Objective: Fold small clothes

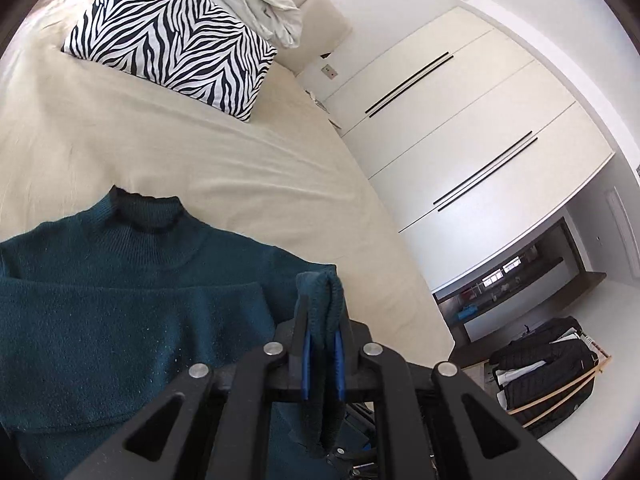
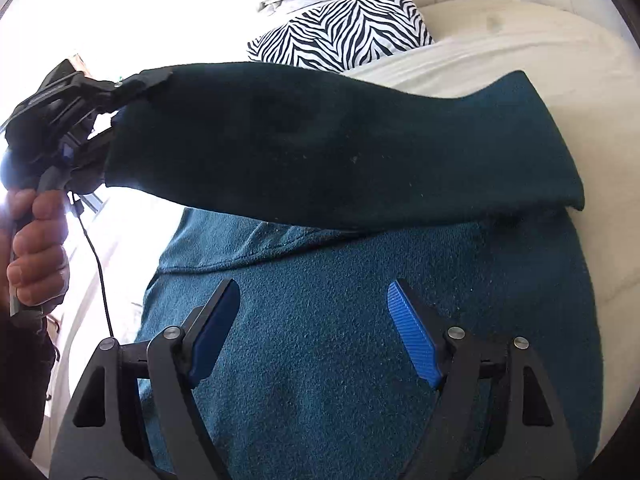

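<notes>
On the bed (image 1: 200, 152) the teal sweater (image 1: 120, 312) lies flat, collar toward the zebra pillow (image 1: 172, 36); the left gripper (image 1: 322, 304) has its fingers pinched tight on the sleeve cuff (image 1: 320, 288) and holds the sleeve (image 2: 320, 140) up across the body; the right gripper (image 2: 314, 320) hovers over the chest with its fingers spread wide, holding nothing. My take: carry the cuff straight across so the sleeve lands flat, keep it taut, don't drag the body; the free gripper could pin the shoulder fold so nothing bunches up.
</notes>
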Action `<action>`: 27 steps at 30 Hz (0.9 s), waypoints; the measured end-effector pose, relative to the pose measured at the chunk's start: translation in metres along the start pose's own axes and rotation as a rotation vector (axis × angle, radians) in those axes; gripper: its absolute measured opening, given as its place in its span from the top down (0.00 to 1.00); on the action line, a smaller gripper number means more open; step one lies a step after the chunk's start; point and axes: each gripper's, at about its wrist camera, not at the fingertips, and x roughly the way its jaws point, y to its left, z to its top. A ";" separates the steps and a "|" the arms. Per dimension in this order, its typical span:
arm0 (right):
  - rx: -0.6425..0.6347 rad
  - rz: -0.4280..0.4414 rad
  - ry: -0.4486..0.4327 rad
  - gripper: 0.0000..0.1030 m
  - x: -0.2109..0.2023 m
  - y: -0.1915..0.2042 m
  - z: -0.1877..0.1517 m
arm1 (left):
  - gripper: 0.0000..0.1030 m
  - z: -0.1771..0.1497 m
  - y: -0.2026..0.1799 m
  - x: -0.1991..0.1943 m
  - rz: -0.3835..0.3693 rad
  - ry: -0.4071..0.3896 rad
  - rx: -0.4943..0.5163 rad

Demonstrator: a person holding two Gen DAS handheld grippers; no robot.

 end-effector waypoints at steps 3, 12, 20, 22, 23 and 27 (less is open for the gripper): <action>0.040 -0.001 0.015 0.26 0.006 -0.009 0.000 | 0.90 0.006 0.005 0.001 0.038 0.015 0.014; 0.280 0.090 -0.037 0.26 -0.002 -0.067 0.005 | 0.90 -0.014 0.138 -0.005 0.269 0.037 -0.198; 0.362 0.111 -0.054 0.26 -0.007 -0.092 0.010 | 0.90 -0.018 0.159 -0.015 0.282 -0.038 -0.178; 0.396 0.118 -0.065 0.26 -0.007 -0.095 0.016 | 0.90 -0.014 0.156 -0.019 0.266 -0.062 -0.164; 0.419 0.121 -0.074 0.26 -0.007 -0.097 0.020 | 0.90 -0.012 0.155 -0.020 0.263 -0.075 -0.159; 0.533 0.148 -0.112 0.26 0.007 -0.117 0.040 | 0.90 -0.014 0.162 -0.012 0.282 -0.069 -0.173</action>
